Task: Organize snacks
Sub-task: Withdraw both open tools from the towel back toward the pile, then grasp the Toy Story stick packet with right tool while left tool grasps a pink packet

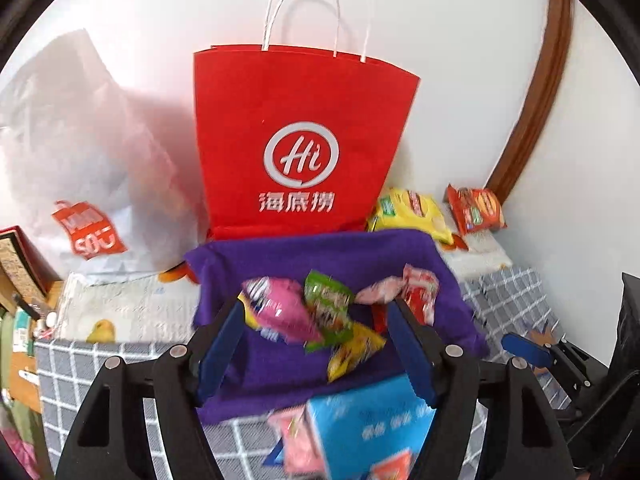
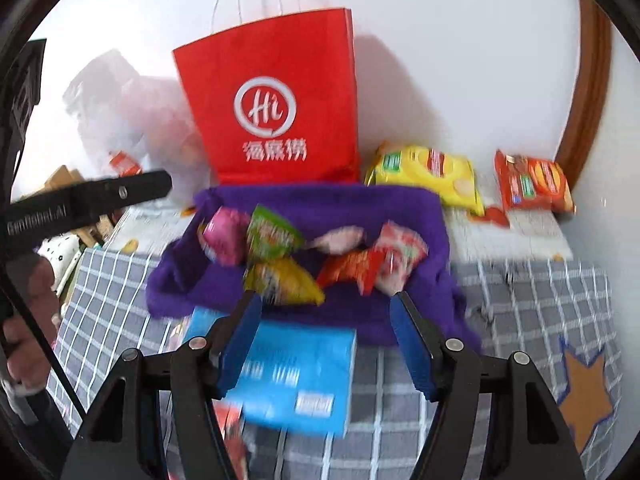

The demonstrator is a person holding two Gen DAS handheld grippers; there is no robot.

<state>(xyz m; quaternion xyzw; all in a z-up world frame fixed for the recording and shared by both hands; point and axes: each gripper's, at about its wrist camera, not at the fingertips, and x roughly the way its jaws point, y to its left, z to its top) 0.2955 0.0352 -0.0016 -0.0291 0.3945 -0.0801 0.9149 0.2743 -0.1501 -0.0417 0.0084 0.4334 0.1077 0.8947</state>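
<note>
Left wrist view: the left hand-held gripper (image 1: 316,344) stood with its jaws apart and nothing between the pads, hovering above the purple basket (image 1: 320,256). Inside the basket lay a pink packet (image 1: 280,312), a green packet (image 1: 330,304), a yellow packet (image 1: 352,354) and a red-and-white packet (image 1: 420,292). A blue box (image 1: 368,428) sat just in front of the basket on the checked cloth (image 1: 80,376) of the desk. A red paper bag (image 1: 300,140) stood upright behind the basket. Picture blurred.

Right wrist view: the right hand-held gripper (image 2: 326,340) was likewise apart and empty, poised over the blue box (image 2: 296,376), near the basket's front edge. A yellow snack bag (image 2: 424,176) and an orange snack bag (image 2: 532,188) lay outside the basket, well to its right near the wall.

Judgement: one placing step looked finished, with both grippers free. Remaining loose items: the blue box and the two bags by the wall. The next move would call for lowering one gripper squarely over the box, jaws wide enough to span it, then lifting it clear of the basket's soft rim.
</note>
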